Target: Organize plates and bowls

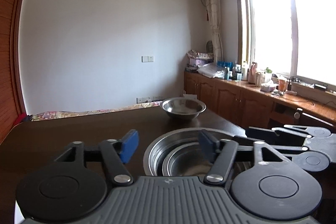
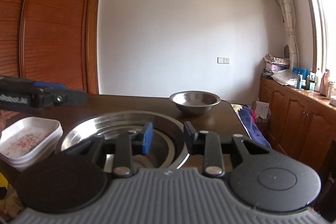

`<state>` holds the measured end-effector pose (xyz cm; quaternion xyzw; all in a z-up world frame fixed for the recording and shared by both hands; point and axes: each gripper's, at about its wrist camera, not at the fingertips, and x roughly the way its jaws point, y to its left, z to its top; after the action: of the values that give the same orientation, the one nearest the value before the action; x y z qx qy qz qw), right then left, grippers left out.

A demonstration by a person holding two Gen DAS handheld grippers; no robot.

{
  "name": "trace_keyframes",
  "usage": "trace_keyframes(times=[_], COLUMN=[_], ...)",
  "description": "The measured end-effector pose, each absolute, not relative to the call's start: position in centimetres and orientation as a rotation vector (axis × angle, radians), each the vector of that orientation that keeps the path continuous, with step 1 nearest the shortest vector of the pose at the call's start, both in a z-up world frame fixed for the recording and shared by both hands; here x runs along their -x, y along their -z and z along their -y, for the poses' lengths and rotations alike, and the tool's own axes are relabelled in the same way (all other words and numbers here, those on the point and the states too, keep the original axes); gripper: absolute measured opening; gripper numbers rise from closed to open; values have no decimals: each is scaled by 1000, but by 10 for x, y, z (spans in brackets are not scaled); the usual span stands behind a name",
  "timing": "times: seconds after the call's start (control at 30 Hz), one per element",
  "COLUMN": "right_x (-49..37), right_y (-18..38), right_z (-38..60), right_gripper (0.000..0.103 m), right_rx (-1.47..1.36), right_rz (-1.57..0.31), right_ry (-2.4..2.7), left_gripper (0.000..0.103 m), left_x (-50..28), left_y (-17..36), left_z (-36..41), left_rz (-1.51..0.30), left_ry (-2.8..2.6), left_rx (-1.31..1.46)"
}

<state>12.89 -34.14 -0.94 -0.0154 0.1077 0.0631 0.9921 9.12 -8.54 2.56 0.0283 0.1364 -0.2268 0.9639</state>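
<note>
Several steel bowls nested in a stack (image 1: pixel 178 161) sit on the dark wooden table (image 1: pixel 63 135). My left gripper (image 1: pixel 168 146) hovers open just over the stack, its blue pads wide apart and holding nothing. In the right wrist view my right gripper (image 2: pixel 169 136) is open and straddles the right rim of the stack (image 2: pixel 117 119), one pad inside the big bowl and one outside. A single steel bowl (image 2: pixel 195 101) stands apart at the table's far right corner, also seen as the far bowl (image 1: pixel 182 107). White floral square plates (image 2: pixel 29 140) are stacked left of the bowls.
Wooden cabinets (image 1: pixel 231 98) with bottles and clutter on top run under the window on the right. A tall wooden wardrobe (image 2: pixel 52 24) stands on the left. The table's right edge (image 2: pixel 241 125) drops off close to the bowl stack.
</note>
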Motion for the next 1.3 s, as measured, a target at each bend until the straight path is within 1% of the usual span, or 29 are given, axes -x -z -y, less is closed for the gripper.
trace_keyframes(times=[0.03, 0.1, 0.13, 0.17, 0.2, 0.3, 0.37, 0.47, 0.5, 0.53, 0.87, 1.13, 1.3], right_x=[-130, -131, -131, -131, -132, -136, -138, -138, -140, -141, -164, -203, -226], right_y=[9, 7, 6, 4, 3, -2, -4, -7, -9, -11, -24, -29, -28], right_z=[342, 345, 346, 348, 350, 357, 359, 363, 367, 368, 374, 389, 403], right_gripper=[35, 42, 50, 55, 59, 67, 85, 99, 101, 103, 103, 103, 103], right_rx=[31, 31, 30, 28, 26, 30, 35, 36, 37, 42, 83, 84, 31], right_rz=[-217, -212, -207, -200, -192, -180, -172, -148, -144, -140, -161, -213, -248], right_ry=[-124, -114, -111, -112, -109, -97, -89, -82, -78, -78, -73, -109, -133], left_gripper=[99, 101, 101, 101, 101, 101, 102, 103, 103, 103, 103, 103, 103], left_x=[-92, -93, -94, -96, -99, -105, -108, -111, -113, -113, -138, -174, -195], left_y=[-27, -29, -30, -32, -34, -38, -40, -45, -47, -47, -61, -69, -69], left_z=[85, 85, 86, 86, 88, 92, 93, 93, 93, 94, 93, 95, 102], left_rz=[-273, -269, -268, -267, -265, -264, -260, -255, -253, -251, -252, -294, -319], left_ry=[460, 457, 457, 457, 455, 452, 450, 449, 448, 448, 423, 417, 423], left_rx=[-51, -47, -46, -47, -50, -69, -74, -63, -64, -68, -87, -85, -109])
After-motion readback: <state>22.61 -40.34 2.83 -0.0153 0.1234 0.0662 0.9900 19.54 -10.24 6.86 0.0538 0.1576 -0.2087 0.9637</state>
